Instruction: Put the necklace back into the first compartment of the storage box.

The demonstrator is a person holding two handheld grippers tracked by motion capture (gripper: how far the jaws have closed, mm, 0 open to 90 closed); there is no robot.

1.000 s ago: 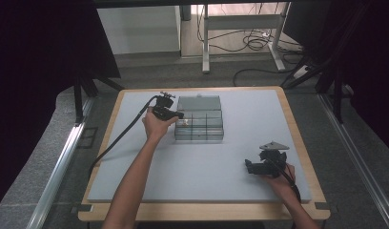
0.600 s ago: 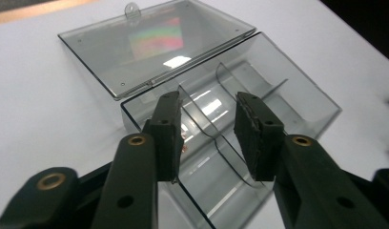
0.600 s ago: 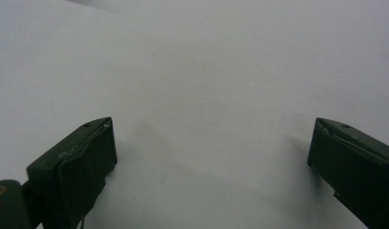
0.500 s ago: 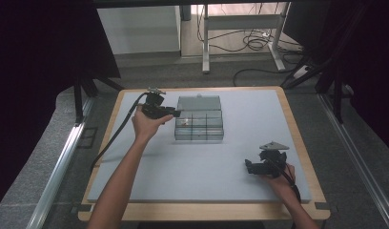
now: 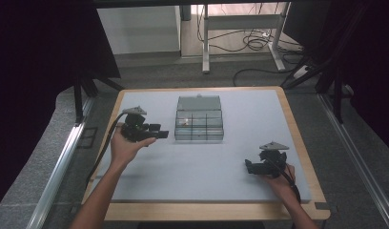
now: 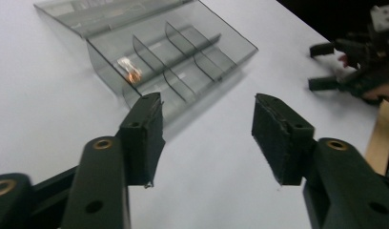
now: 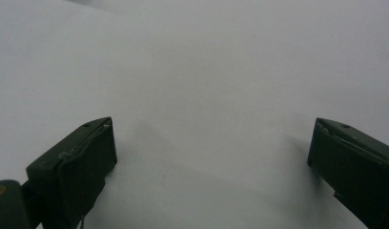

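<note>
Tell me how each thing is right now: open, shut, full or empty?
Clear box: lid open, laid back flat on the table.
Small shiny thing: lies in one corner compartment of the box; the other compartments look empty.
Left gripper: open, holding nothing, beside the box.
Right gripper: open, holding nothing, low over bare table.

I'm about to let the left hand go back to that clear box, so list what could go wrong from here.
1. The clear compartment box looks light and sits loose on the table; a nudge from the open left tool may slide it instead of gripping it.
2. Its lid lies open, so a tip could spill the small orange piece in one compartment.
3. Transparent walls are hard to judge, so a pad could strike them.
</note>
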